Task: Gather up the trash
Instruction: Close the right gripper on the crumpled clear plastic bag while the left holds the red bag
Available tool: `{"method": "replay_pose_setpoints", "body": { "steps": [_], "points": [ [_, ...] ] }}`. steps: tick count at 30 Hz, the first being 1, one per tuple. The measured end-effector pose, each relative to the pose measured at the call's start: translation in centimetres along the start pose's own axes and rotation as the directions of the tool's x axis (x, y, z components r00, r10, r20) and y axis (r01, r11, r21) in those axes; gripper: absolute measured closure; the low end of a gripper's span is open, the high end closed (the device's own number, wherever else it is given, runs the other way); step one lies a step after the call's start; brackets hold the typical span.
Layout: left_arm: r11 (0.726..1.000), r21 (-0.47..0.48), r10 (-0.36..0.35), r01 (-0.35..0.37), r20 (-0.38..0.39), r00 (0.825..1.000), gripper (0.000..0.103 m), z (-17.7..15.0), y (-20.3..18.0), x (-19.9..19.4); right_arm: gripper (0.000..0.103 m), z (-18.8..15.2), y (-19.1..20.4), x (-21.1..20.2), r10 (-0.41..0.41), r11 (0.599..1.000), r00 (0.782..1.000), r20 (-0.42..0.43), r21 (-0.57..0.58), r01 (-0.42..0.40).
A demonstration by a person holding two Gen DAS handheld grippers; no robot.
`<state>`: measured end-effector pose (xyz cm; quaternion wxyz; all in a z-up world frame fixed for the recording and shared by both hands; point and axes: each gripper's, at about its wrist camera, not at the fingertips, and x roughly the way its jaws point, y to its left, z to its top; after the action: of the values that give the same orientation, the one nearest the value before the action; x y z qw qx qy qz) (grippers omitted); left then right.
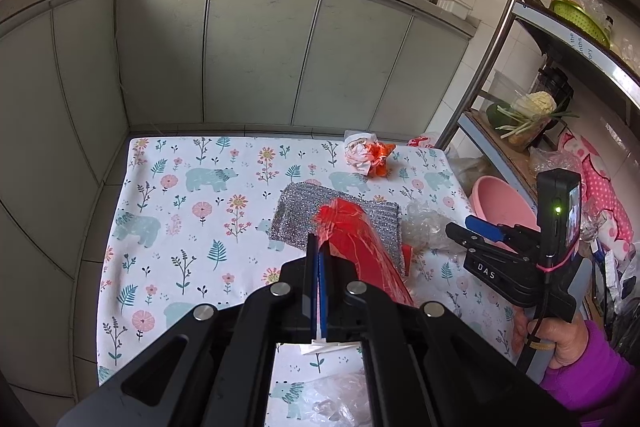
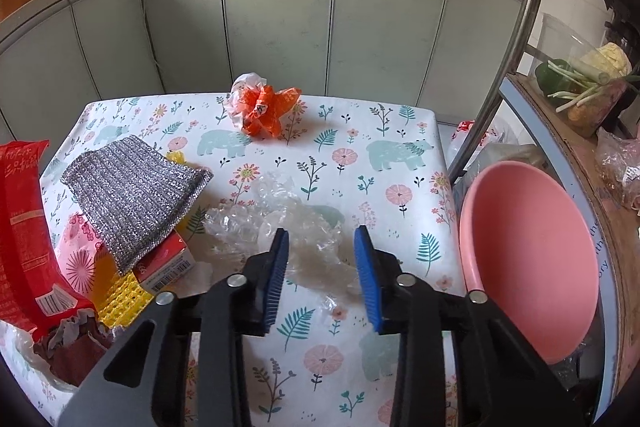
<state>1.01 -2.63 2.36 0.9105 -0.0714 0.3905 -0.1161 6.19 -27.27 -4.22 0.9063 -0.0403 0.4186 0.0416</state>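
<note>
My left gripper point(image 1: 319, 247) is shut on a red snack wrapper point(image 1: 354, 239), held above the table; the wrapper also shows at the left edge of the right wrist view point(image 2: 24, 227). My right gripper point(image 2: 322, 239) is open and empty, its blue pads either side of a crumpled clear plastic film point(image 2: 276, 215) on the flowered tablecloth point(image 2: 360, 147); in the left wrist view it point(image 1: 464, 227) hovers beside that film point(image 1: 424, 223). A crumpled orange-and-white bag point(image 2: 260, 107) lies at the table's far edge, also seen in the left wrist view point(image 1: 368, 151).
A silver scouring cloth point(image 2: 132, 195) lies on a yellow cloth point(image 2: 120, 299) and a small red-and-white box point(image 2: 164, 263). A pink basin point(image 2: 532, 259) stands off the table's right edge by a metal rack point(image 2: 516, 39). Grey cabinets point(image 2: 280, 19) stand behind.
</note>
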Motion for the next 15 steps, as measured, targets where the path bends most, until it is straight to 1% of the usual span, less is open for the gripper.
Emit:
{"method": "replay_pose_setpoints", "body": {
  "steps": [3,10,15],
  "points": [
    [1.000,0.002,-0.001,0.001,0.000,1.000,0.103,-0.08,0.01,0.07,0.079,-0.04,0.07,-0.07,0.007,1.000,1.000,-0.001,0.002,-0.007],
    [1.000,-0.001,-0.003,0.003,0.006,1.000,0.103,-0.16,0.22,-0.05,0.090,-0.11,0.11,-0.30,0.013,1.000,1.000,0.001,0.008,-0.013],
    [1.000,-0.003,-0.007,0.007,0.016,1.000,0.103,-0.04,0.46,-0.39,0.094,-0.14,0.09,-0.85,0.016,1.000,1.000,0.010,0.009,-0.016]
  ]
}}
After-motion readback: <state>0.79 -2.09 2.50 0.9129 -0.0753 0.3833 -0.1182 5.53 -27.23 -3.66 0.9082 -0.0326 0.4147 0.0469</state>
